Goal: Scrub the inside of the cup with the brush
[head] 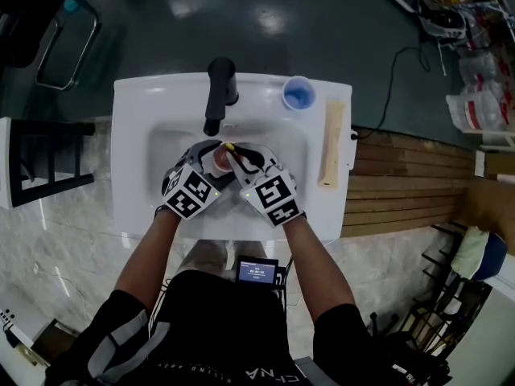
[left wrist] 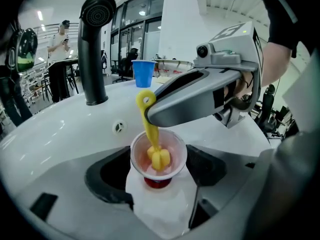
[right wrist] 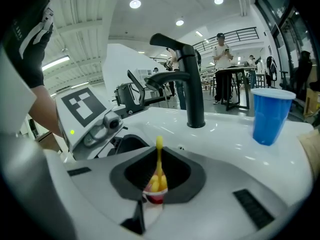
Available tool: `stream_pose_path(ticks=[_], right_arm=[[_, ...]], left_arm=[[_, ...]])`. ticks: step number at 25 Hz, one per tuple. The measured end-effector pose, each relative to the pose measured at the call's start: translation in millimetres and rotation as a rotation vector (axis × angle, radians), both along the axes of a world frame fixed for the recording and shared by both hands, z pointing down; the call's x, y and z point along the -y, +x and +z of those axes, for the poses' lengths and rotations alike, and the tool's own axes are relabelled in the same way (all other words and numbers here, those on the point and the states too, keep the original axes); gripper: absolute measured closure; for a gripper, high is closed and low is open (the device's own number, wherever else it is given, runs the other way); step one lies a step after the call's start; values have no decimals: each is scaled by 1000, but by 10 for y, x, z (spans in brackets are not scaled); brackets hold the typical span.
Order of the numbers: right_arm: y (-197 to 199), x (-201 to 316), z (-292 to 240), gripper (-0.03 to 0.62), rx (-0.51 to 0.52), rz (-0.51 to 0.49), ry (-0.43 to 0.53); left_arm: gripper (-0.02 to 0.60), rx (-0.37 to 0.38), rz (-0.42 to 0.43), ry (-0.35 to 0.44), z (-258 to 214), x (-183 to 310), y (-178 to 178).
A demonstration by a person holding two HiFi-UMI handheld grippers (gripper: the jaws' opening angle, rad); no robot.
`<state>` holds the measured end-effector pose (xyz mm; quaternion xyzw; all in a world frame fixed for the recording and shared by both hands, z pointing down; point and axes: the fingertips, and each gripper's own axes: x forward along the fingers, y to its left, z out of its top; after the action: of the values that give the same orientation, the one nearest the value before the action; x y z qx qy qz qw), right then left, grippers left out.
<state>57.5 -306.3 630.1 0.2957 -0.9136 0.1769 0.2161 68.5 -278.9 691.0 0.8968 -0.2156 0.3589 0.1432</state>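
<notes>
Sink work looks mid-scrub: over the white basin, the left gripper has its jaws spread wide and clamped on the sides of the pale cup. The right gripper pinches the handle of the yellow brush, whose head sits low inside the cup. How much wall is left to scrub is unclear. The jaws hide the cup's lower outside, and no dirt or water can be made out.

The person wears a black short-sleeved top, grey-striped at lower left. The left gripper and right gripper are pale grey, each with a cube of black-and-white square markers.
</notes>
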Motion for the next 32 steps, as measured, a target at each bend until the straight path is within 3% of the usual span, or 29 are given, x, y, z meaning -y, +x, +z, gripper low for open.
stream_pose_path(ticks=[15,32], right_arm=[[-198,-177,-542,554,112,-11,-26],[-28,-68,-682,556,53,-3,37]], left_arm=[[241,-22,-15,51,-495,-51,-23],[241,-28,-17,68,-692,-142,-32]])
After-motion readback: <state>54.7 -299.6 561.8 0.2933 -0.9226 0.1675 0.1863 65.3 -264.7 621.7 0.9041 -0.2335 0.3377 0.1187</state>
